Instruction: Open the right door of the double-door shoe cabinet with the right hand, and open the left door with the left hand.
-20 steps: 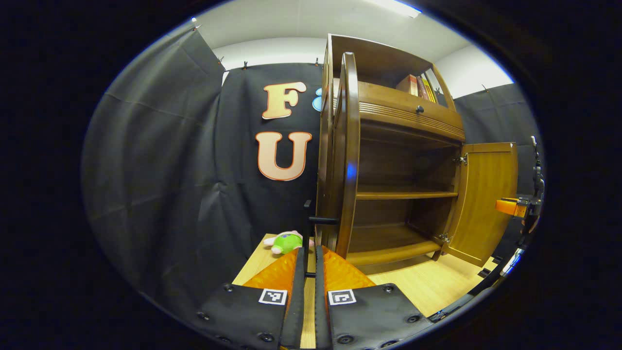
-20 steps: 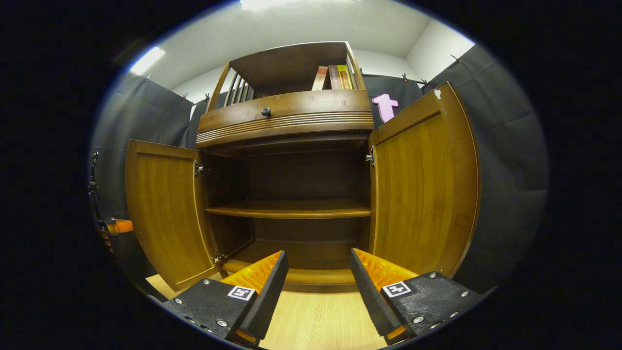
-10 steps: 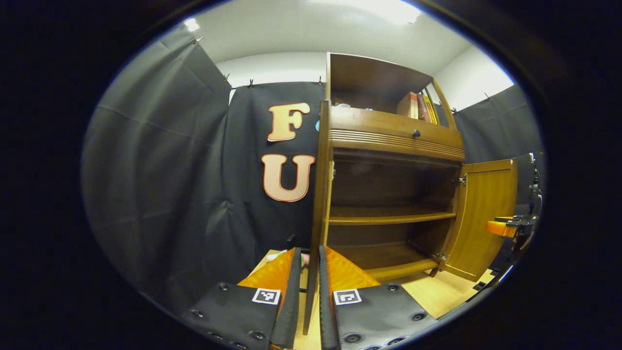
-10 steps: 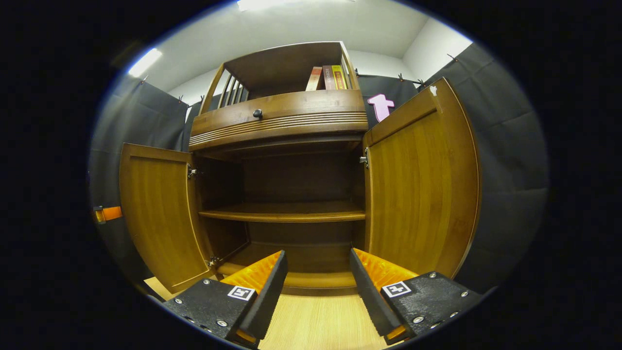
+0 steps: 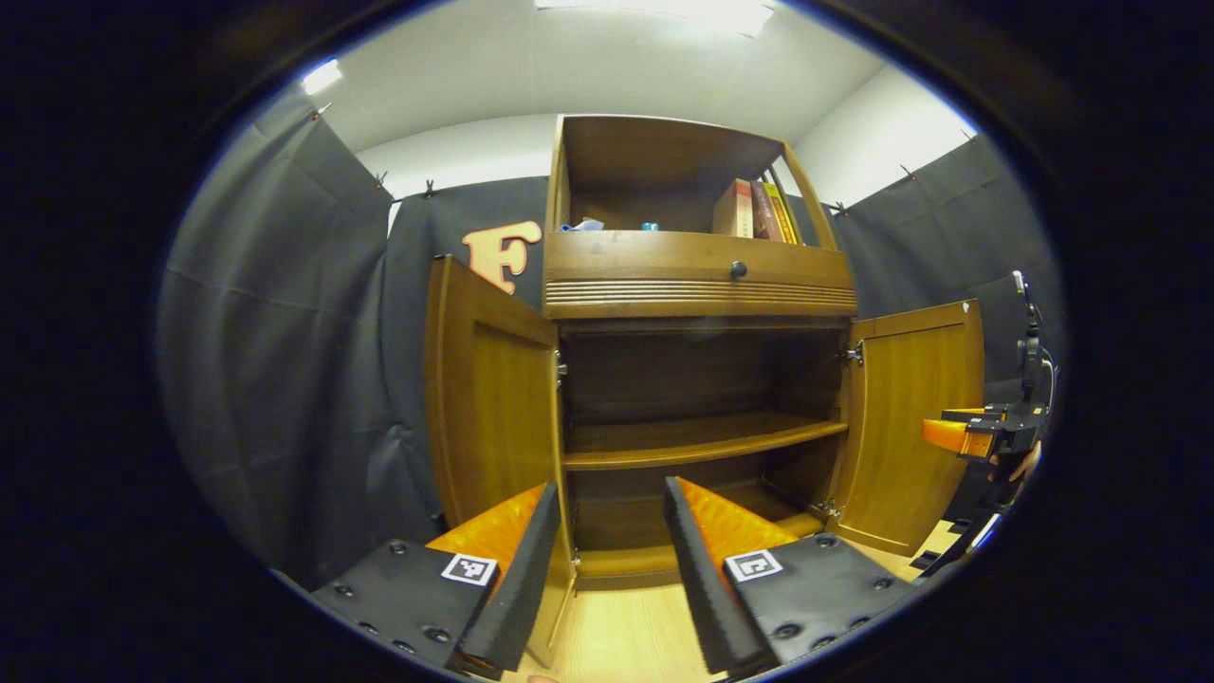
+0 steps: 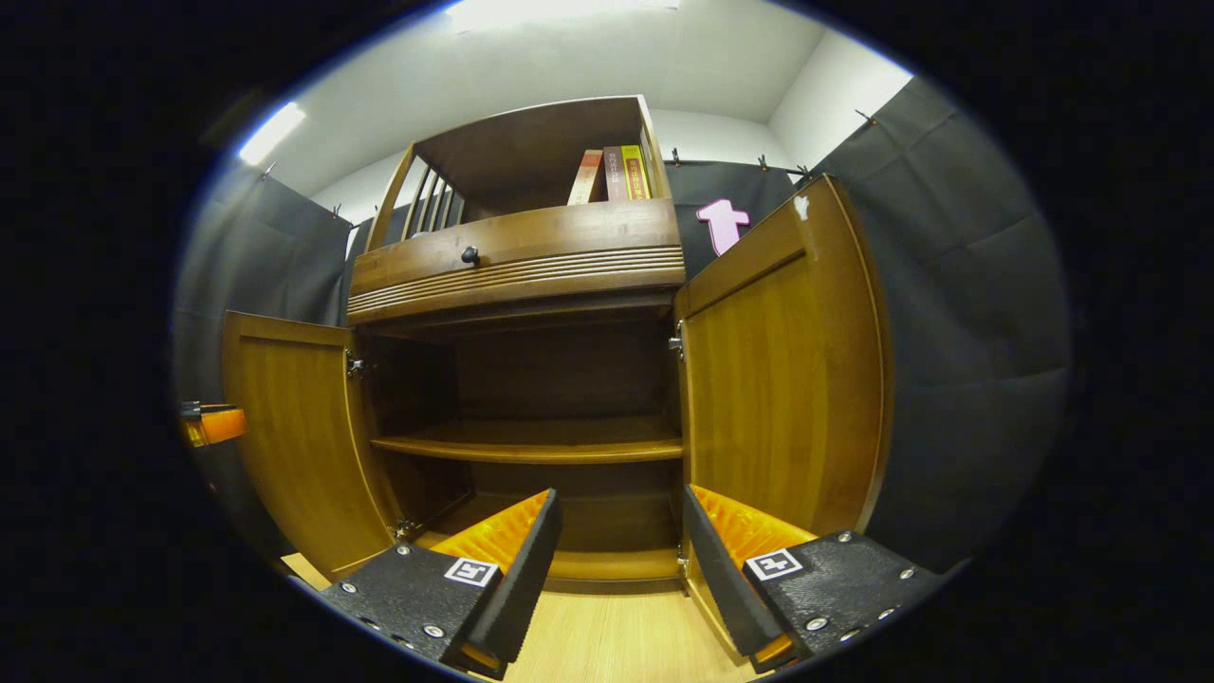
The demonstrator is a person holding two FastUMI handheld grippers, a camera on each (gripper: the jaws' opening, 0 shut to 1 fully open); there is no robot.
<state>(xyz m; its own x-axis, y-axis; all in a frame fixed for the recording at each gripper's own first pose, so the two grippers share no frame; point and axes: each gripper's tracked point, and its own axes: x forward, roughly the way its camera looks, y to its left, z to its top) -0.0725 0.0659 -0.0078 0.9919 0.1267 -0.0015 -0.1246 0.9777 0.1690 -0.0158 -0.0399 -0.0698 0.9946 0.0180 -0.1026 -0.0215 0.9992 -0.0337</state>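
Both doors of the shoe cabinet (image 5: 697, 285) look swung wide: left door (image 5: 488, 379) and right door (image 6: 782, 370) stand out from the bare shelves. The left gripper (image 5: 602, 550) and right gripper (image 6: 621, 560) sit in front with jaws spread, holding nothing (so pretty much the wrap-up step). Next move is probably just backing both away without bumping a door.

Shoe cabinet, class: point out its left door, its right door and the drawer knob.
left door (image 5: 488, 398), left gripper view, inner panel.
right door (image 6: 778, 379), right gripper view, inner panel.
drawer knob (image 5: 737, 270), left gripper view, its round face.
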